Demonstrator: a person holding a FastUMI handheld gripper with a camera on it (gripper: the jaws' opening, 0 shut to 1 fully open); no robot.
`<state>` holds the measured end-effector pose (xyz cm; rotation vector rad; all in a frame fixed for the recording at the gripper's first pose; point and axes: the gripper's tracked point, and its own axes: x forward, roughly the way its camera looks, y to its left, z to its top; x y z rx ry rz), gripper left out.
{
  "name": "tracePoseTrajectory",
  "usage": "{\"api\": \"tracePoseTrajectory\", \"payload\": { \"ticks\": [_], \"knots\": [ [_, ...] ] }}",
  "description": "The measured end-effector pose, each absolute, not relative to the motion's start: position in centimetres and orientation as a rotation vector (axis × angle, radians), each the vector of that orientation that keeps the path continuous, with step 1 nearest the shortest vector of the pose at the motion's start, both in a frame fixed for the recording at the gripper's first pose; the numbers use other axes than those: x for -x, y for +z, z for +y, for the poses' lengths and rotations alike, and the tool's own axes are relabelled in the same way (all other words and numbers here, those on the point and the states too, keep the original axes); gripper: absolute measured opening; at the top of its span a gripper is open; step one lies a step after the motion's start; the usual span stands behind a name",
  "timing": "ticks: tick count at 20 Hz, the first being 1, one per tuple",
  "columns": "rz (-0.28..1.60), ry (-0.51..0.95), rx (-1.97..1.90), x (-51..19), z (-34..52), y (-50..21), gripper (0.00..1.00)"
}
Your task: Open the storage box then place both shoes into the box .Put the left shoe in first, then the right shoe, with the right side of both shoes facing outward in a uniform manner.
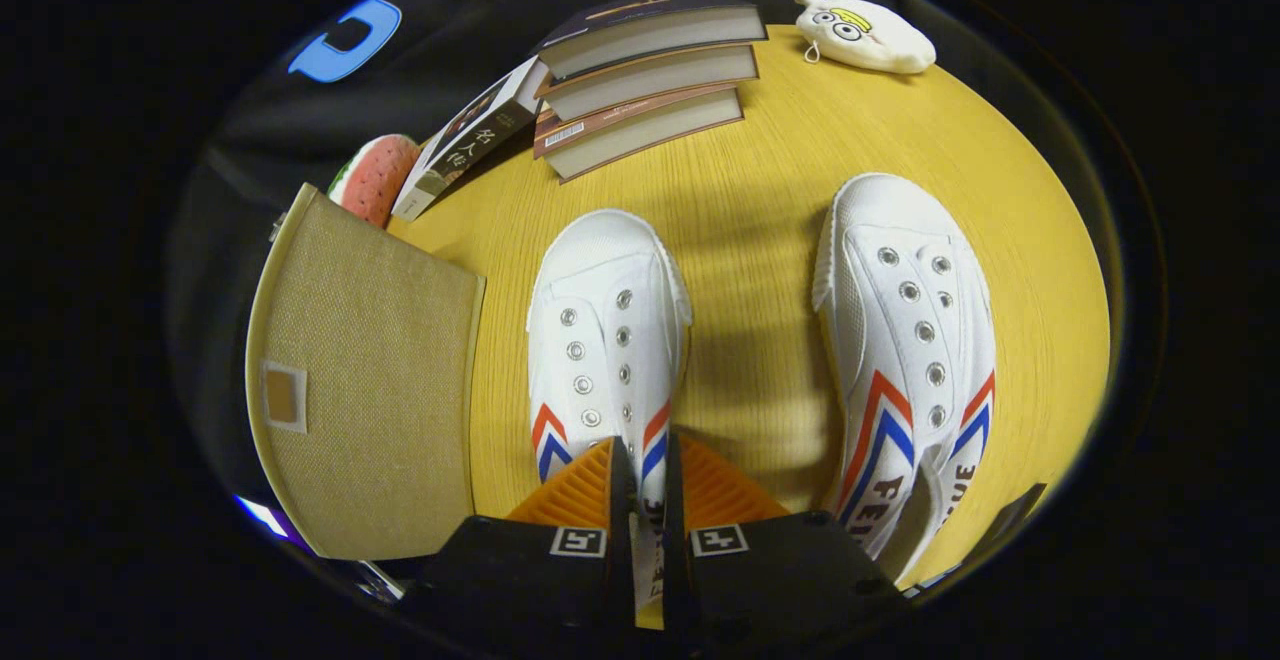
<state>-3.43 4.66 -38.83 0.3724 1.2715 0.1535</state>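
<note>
Yellow wood-grain bench [760,240] spreads out under me, backed by the booth's black cloth wall. My gripper [645,475] sits low over the near edge, its fingers [585,485] drawn narrow, and between them I pinch the heel rim of the white canvas shoe [605,340] that points away from me, with its red and blue stripes just ahead of the fingertips. A second white shoe [915,340] with the same stripes lies to the right of the first, well apart from it and also pointing away, untouched. To the left of the held shoe stands the beige fabric storage box [365,390], its woven lid closed, with a small square tag on it. Beyond the shoes a stack of three books [645,80] rests on the bench, and another book [470,140] leans against its left side. A round watermelon-patterned thing [378,175] sits behind the box. A white plush toy [865,35] with a cartoon face lies far off beyond the right shoe.
</note>
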Motion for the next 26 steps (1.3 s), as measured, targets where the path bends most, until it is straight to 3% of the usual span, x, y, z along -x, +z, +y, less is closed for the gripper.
{"api": "tracePoseTrajectory", "payload": {
  "ticks": [3, 10, 17, 26],
  "knots": [
    [1.276, 0.141, -0.455, 3.7, 5.1, -38.4, 0.07],
    [1.222, 0.105, -0.557, 3.4, 6.1, -34.8, 0.07],
    [1.109, 0.080, -0.569, 2.3, 4.9, -26.5, 0.07],
    [0.979, 0.185, -0.570, 2.3, 11.7, -16.4, 0.06]
  ]
}}
